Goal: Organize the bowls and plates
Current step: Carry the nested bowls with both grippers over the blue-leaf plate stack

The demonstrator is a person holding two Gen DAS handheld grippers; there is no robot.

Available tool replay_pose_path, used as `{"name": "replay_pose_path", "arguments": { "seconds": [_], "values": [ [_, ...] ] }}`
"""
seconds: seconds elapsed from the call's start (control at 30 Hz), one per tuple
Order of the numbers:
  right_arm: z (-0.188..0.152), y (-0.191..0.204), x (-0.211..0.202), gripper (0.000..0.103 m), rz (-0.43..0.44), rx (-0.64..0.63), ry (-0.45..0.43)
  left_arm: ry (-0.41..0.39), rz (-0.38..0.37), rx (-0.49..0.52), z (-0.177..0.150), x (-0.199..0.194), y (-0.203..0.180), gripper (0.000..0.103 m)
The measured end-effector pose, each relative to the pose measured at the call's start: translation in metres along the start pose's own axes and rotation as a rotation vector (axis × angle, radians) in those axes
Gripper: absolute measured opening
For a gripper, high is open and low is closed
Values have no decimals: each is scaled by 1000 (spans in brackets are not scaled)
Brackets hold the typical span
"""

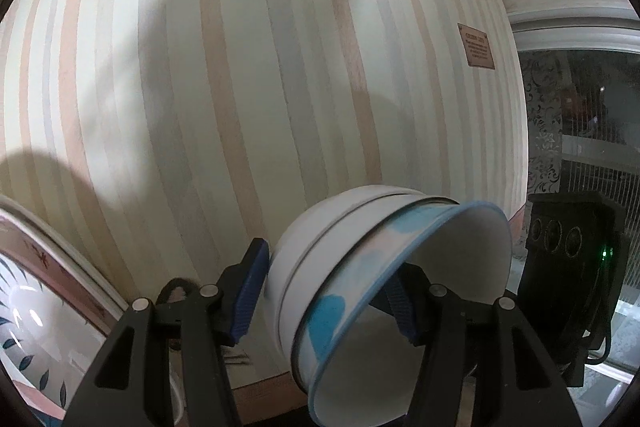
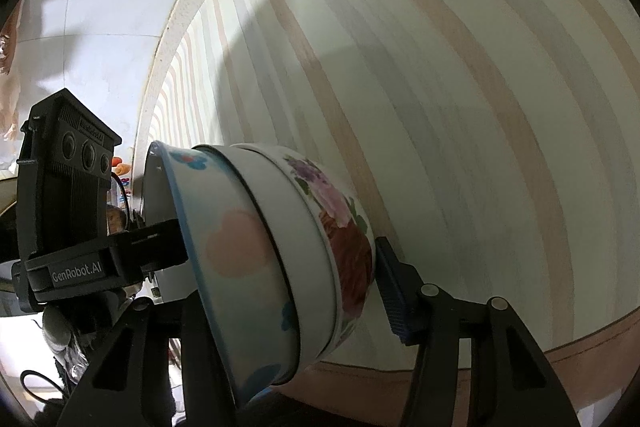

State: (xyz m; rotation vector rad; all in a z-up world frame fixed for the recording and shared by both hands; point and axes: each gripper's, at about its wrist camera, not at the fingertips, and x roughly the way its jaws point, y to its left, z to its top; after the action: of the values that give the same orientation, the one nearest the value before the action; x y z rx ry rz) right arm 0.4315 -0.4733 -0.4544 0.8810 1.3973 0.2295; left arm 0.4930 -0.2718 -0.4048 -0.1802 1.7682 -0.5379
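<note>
Bowls: we see a nested stack (image 1: 360, 267) of three, tipped on its side in the air before the striped wall (image 1: 240, 67); the outer bowl (image 2: 240, 255) has a blue rim, a white one sits within, then a floral one (image 2: 340, 227).
Left gripper (image 1: 328, 295): our jaws stand on either side of the stack, pads against it, gripping.
Right gripper (image 2: 280, 287): our right pad meets the floral bowl's base; the left finger is hidden, so we cannot tell the grip.
Plate (image 1: 36, 307): patterned, at lower left.
</note>
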Motion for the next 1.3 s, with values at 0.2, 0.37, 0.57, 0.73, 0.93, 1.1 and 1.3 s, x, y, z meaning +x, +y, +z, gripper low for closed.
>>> {"name": "replay_pose_path", "arguments": {
  "seconds": [0.2, 0.37, 0.57, 0.73, 0.93, 1.1, 1.3],
  "values": [
    [-1, 11, -3, 55, 12, -11, 8, -32, 3, -1, -5, -15, 0, 54],
    [-1, 28, -10, 55, 7, -56, 9, -71, -2, -11, -10, -37, 5, 54],
    [0, 65, -11, 55, 13, -124, 27, -128, -8, -46, -22, -72, 25, 54],
    [-2, 101, 1, 55, 28, -183, 60, -183, -10, -118, -37, -101, 59, 54],
    [-12, 149, 31, 55, 47, -267, 126, -243, -8, -221, -61, -126, 108, 54],
    [-32, 180, 68, 55, 51, -340, 193, -272, -10, -315, -82, -131, 146, 54],
    [-47, 200, 104, 55, 47, -378, 250, -285, -21, -381, -94, -125, 175, 54]
  ]
}}
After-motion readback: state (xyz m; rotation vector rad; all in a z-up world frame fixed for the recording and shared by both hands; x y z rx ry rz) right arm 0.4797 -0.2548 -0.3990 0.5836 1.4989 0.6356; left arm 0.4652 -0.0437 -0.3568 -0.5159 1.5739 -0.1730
